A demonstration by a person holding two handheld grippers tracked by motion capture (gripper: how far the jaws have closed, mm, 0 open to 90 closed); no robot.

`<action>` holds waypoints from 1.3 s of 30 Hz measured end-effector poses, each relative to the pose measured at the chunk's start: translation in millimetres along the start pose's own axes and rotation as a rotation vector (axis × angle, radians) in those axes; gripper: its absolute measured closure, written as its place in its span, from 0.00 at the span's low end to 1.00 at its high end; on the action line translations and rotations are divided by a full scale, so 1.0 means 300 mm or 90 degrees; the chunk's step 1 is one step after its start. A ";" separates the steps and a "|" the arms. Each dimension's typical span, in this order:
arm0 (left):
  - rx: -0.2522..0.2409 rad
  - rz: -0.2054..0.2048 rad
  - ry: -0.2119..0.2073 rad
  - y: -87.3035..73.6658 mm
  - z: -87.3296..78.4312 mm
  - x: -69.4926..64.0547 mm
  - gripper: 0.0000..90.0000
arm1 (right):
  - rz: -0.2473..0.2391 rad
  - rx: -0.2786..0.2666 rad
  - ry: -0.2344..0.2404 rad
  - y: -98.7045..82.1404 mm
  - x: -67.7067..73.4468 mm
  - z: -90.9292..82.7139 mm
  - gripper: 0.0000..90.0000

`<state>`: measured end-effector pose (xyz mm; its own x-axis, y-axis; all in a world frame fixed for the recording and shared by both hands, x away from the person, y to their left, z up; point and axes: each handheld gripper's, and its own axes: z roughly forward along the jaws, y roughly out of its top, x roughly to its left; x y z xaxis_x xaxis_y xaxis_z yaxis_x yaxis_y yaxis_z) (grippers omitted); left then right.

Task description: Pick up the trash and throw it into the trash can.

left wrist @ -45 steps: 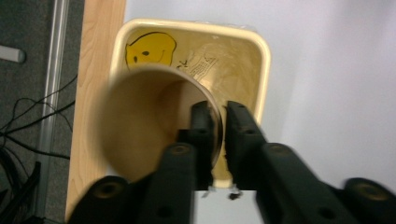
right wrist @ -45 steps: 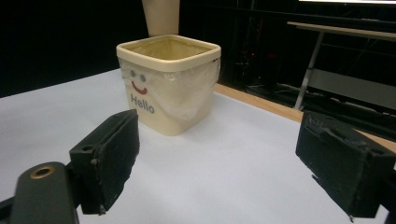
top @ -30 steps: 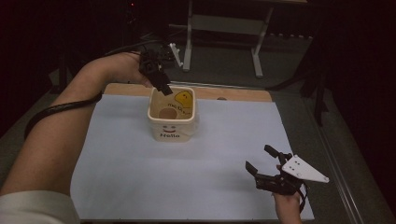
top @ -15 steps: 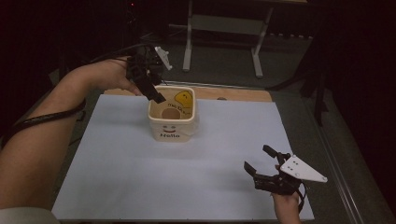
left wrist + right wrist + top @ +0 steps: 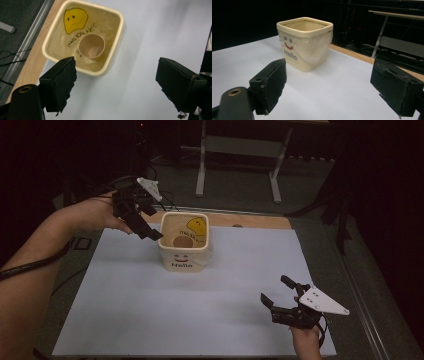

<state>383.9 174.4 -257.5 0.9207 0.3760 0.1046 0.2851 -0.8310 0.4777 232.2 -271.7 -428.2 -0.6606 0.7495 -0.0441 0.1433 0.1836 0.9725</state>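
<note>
Cream bin (image 5: 184, 251) — brown cup (image 5: 91, 47) inside, both tools agape, empty

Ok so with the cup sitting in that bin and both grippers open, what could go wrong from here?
1. The left gripper hovers close beside the bin's rim, jaws open. A careless move could knock the bin, which looks light.
2. The paper cup sits deep inside, near one wall. Wide jaws reaching in might catch the plastic liner or crush the cup.
3. The right gripper is far off, so nothing steadies the bin.
</note>
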 end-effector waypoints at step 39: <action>-0.105 -0.063 -0.031 -0.376 0.056 -0.151 0.14 | -0.004 0.005 0.000 0.000 0.006 0.008 0.15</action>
<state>314.5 244.2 -330.9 0.9033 0.4289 0.0097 0.3309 -0.7109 0.6206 232.8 -268.9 -428.9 -0.6620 0.7479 -0.0496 0.1453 0.1930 0.9704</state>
